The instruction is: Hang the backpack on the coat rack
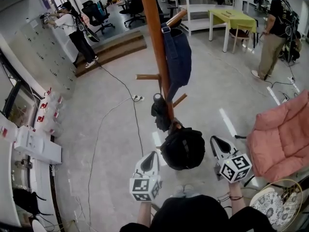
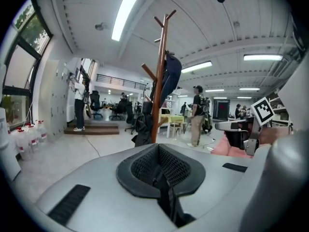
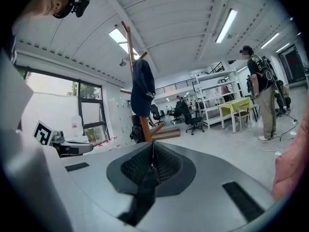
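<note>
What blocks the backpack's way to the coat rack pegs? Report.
No obstacle in the gap. The backpack, held by the left gripper and right gripper, faces the coat rack. A blue garment fills an upper peg, a black item hangs low; one lower peg is bare.

Pale grey floor (image 1: 111,144), white locker wall (image 1: 43,47) at left, low wooden step (image 1: 113,50), black office chairs (image 1: 96,14), yellow-green table (image 1: 231,17), white shelving (image 1: 203,4) behind it, pink armchair (image 1: 282,134) at right, dark-framed window (image 2: 17,76), long ceiling strip lights (image 2: 124,14) lit
</note>
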Demonstrator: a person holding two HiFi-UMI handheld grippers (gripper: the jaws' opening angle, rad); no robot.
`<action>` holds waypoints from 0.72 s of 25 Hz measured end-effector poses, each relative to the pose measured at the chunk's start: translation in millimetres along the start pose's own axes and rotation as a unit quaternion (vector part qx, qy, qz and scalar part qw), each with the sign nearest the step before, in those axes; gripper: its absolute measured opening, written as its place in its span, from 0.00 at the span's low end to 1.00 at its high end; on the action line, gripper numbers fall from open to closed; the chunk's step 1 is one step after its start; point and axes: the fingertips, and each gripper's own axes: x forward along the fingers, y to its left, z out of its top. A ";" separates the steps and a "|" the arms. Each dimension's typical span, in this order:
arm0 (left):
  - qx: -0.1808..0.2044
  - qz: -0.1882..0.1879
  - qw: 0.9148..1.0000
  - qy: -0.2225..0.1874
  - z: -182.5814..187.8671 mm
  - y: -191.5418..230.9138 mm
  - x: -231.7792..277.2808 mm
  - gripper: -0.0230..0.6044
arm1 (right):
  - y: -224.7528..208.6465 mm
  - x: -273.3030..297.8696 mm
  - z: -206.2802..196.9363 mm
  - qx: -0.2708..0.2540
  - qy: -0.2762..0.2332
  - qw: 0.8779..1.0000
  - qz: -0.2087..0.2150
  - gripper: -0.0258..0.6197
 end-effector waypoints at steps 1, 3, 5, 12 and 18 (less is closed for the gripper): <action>0.005 0.001 1.000 -0.005 5.8 -0.2 -2.2 0.06 | 1.4 -1.1 6.3 -0.004 -0.006 1.000 0.001 0.07; 0.012 0.003 1.000 -0.013 16.6 0.1 -6.8 0.06 | 4.7 -3.6 18.0 -0.010 -0.016 1.000 0.004 0.06; 0.016 0.004 1.000 -0.022 27.2 0.4 -10.6 0.06 | 8.2 -7.1 28.8 -0.015 -0.026 1.000 0.006 0.06; 0.038 0.008 0.998 -0.053 53.3 0.1 -20.0 0.06 | 10.8 -16.5 52.6 -0.031 -0.053 0.998 0.000 0.06; 0.043 0.009 0.997 -0.068 63.7 -3.5 -24.9 0.06 | 8.0 -23.1 63.1 -0.038 -0.067 0.997 -0.006 0.06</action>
